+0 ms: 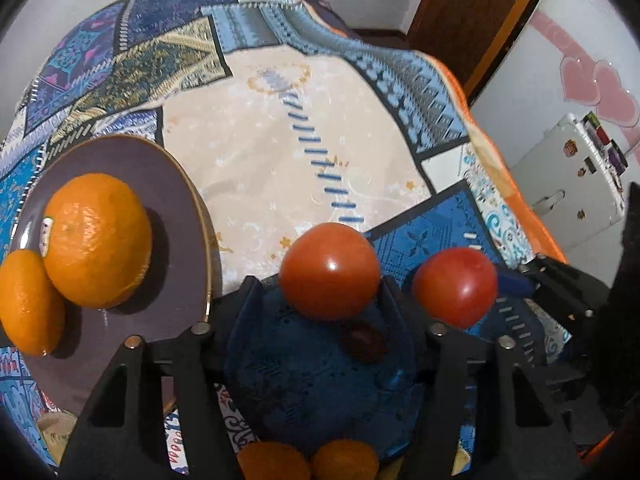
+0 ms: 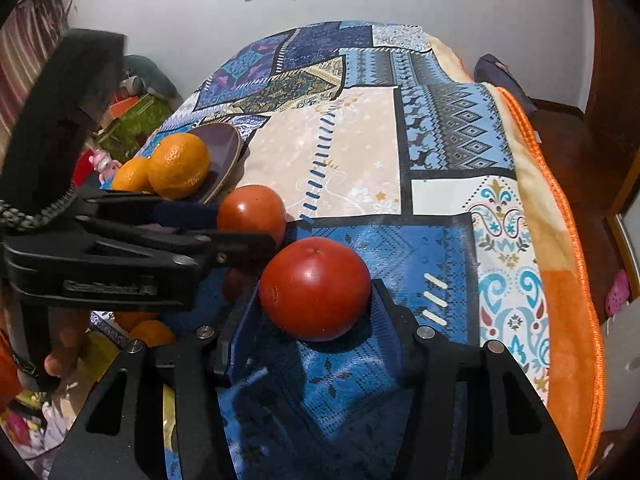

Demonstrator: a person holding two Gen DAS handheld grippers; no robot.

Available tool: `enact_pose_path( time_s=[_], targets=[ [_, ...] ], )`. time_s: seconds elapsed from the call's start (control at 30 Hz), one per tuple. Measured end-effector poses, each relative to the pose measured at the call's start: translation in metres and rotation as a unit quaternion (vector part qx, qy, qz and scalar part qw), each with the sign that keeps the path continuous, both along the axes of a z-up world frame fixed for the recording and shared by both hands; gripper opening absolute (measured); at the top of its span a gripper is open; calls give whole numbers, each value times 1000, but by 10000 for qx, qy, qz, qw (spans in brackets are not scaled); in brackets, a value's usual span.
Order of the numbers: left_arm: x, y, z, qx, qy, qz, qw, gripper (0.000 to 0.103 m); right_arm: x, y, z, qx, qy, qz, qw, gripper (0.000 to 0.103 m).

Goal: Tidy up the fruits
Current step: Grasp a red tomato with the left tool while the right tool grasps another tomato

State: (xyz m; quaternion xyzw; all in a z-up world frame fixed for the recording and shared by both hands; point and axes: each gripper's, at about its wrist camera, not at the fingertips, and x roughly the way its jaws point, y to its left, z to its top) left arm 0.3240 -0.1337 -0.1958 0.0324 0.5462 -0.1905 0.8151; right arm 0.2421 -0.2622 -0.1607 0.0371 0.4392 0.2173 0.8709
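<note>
Two red tomatoes lie on a blue patch of the patterned blanket (image 1: 280, 132). One tomato (image 1: 329, 270) sits between the blue pads of my left gripper (image 1: 322, 286), with a thin gap on its left side, so the jaws are open. The other tomato (image 2: 316, 288) is pinched by both pads of my right gripper (image 2: 316, 294). In the right wrist view, my left gripper (image 2: 244, 226) reaches in from the left around its tomato (image 2: 252, 212). A purple plate (image 1: 160, 184) at the left holds a large orange (image 1: 98, 240) and a smaller orange (image 1: 30, 302).
Two more oranges (image 1: 274, 460) lie under my left gripper's body, off the plate. The blanket's orange border (image 2: 576, 320) marks the drop-off on the right. A white appliance (image 1: 568, 184) and a brown door (image 1: 472, 20) stand beyond. Clutter (image 2: 136, 120) lies past the far left edge.
</note>
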Motion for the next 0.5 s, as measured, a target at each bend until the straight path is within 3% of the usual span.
enact_pose_path(
  time_s=[0.2, 0.5],
  targets=[
    [7, -1, -2, 12, 49, 56, 10000, 53, -1, -2, 2, 63, -32, 21, 10000, 50],
    [8, -12, -3, 323, -224, -44, 9992, 49, 0, -4, 1, 59, -26, -8, 10000, 50]
  ],
)
